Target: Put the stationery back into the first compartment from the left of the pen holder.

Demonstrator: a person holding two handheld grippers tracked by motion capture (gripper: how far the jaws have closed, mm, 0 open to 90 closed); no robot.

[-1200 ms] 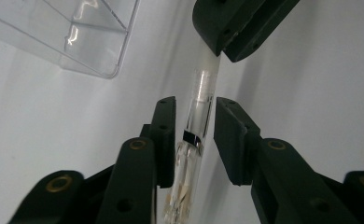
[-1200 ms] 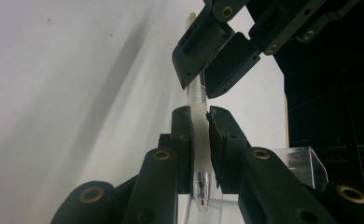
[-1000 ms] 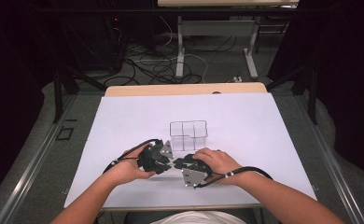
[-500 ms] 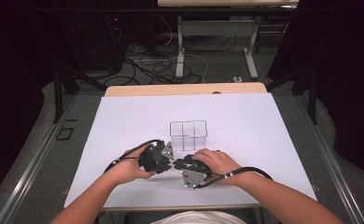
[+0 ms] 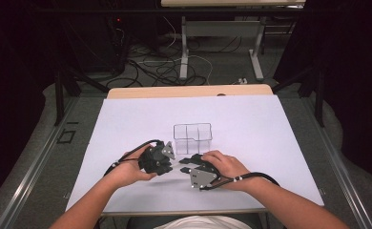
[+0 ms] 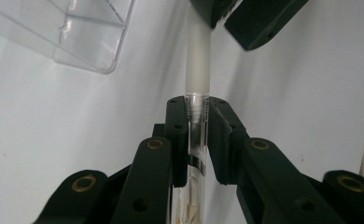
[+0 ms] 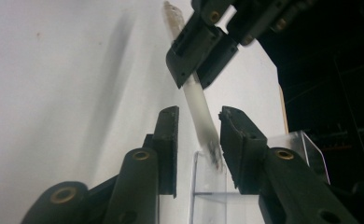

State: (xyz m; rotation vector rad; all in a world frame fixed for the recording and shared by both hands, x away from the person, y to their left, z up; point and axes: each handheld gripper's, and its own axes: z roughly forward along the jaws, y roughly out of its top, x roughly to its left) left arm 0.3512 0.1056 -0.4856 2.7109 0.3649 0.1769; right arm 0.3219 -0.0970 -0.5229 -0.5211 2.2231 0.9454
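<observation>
A pen-like stick point(image 6: 198, 60) with a clear barrel and a white end hangs level just above the white table sheet. My left gripper point(image 6: 198, 105) is shut on the clear barrel, its pads pressing both sides after tightening slightly. My right gripper point(image 7: 199, 121) faces it from the other side. Its jaws have just been opening and now stand apart around the white end point(image 7: 194, 95), with a gap on one side. In the high view the left gripper point(image 5: 173, 163) and right gripper point(image 5: 185, 165) meet tip to tip near the table's front.
A clear plastic box point(image 5: 192, 138) with compartments stands just behind the grippers; its corner point(image 6: 77, 32) is close to the stick. The white sheet point(image 5: 127, 124) covers the table. Cables trail from both grippers toward the front edge.
Both hands have kept their place. The right gripper's jaws look slightly further apart than before.
</observation>
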